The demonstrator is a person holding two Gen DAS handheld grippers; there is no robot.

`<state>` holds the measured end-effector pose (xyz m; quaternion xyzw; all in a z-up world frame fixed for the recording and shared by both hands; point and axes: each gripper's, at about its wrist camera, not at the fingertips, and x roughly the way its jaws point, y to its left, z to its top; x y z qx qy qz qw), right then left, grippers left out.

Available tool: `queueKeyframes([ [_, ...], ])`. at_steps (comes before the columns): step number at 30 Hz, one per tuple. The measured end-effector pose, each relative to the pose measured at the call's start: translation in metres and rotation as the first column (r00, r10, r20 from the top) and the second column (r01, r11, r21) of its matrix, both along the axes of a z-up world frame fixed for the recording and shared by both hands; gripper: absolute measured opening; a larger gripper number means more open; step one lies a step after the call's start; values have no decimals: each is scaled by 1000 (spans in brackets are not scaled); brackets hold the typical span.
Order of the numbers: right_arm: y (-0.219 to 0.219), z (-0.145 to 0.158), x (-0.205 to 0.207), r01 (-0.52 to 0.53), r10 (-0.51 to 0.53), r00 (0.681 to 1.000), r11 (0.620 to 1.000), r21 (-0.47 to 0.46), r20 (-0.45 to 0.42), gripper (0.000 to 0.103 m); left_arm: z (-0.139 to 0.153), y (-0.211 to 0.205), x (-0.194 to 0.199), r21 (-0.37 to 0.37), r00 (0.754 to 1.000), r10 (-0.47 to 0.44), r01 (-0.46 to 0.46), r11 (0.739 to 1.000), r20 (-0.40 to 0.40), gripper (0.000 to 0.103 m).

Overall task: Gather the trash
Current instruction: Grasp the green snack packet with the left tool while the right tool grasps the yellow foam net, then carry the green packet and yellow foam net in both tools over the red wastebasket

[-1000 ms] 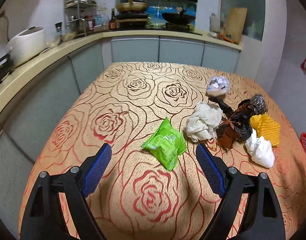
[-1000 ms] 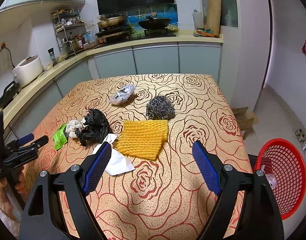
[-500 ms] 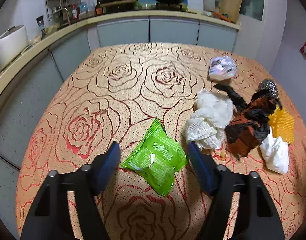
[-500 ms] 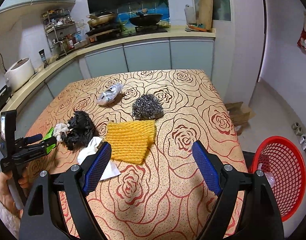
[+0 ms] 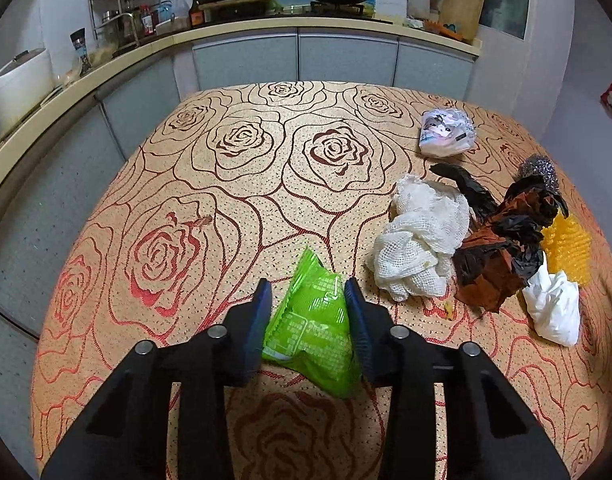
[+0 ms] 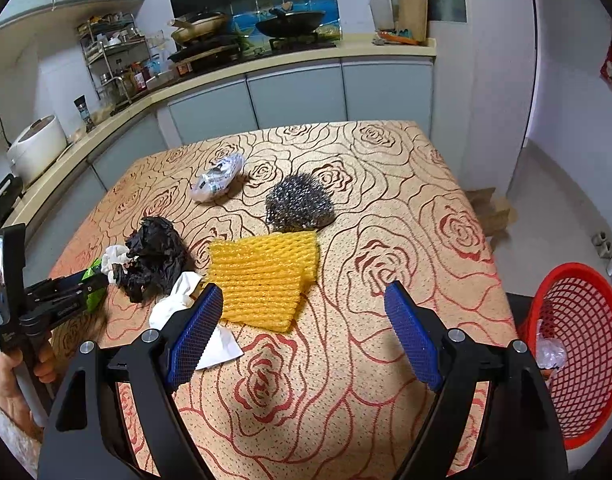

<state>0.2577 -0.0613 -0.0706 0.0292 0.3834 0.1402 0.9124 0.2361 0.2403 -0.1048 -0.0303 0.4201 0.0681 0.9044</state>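
My left gripper [image 5: 308,294] is shut on a green snack wrapper [image 5: 314,324], squeezed between both blue pads on the rose-patterned table [image 5: 241,184]. To its right lie a white mesh cloth [image 5: 422,236], a black-and-brown crumpled bag [image 5: 502,248], a white tissue [image 5: 554,308], yellow foam netting [image 6: 265,276], a steel scourer [image 6: 297,204] and a clear printed packet [image 5: 446,134]. My right gripper [image 6: 301,324] is open and empty above the table's near side, just in front of the netting. The left gripper [image 6: 91,282] with the wrapper shows at the right wrist view's left edge.
A red mesh basket [image 6: 582,344] stands on the floor off the table's right side with a clear wrapper in it. A kitchen counter [image 5: 85,80] with a rice cooker [image 6: 35,152], rack and stove runs behind and left of the table.
My left gripper moved forward and down over the green wrapper and closed on it. My right gripper stayed open and drifted slightly closer to the table.
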Motion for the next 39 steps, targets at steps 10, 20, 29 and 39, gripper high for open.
queueKeyframes([
  [10, 34, -20, 27, -36, 37, 997, 999, 14, -68, 80, 8, 11, -16, -25, 999, 40, -39, 999, 30, 21],
  [20, 50, -44, 40, -30, 25, 991, 999, -33, -135, 72, 25, 21, -35, -32, 993, 86, -84, 996, 85, 21],
  [29, 47, -43, 30, -41, 37, 991, 999, -31, -131, 37, 34, 22, -41, -40, 989, 97, -93, 995, 114, 21],
  [39, 37, -32, 13, -39, 36, 996, 999, -25, -85, 20, 48, 17, -51, -26, 982, 98, -95, 995, 159, 21],
])
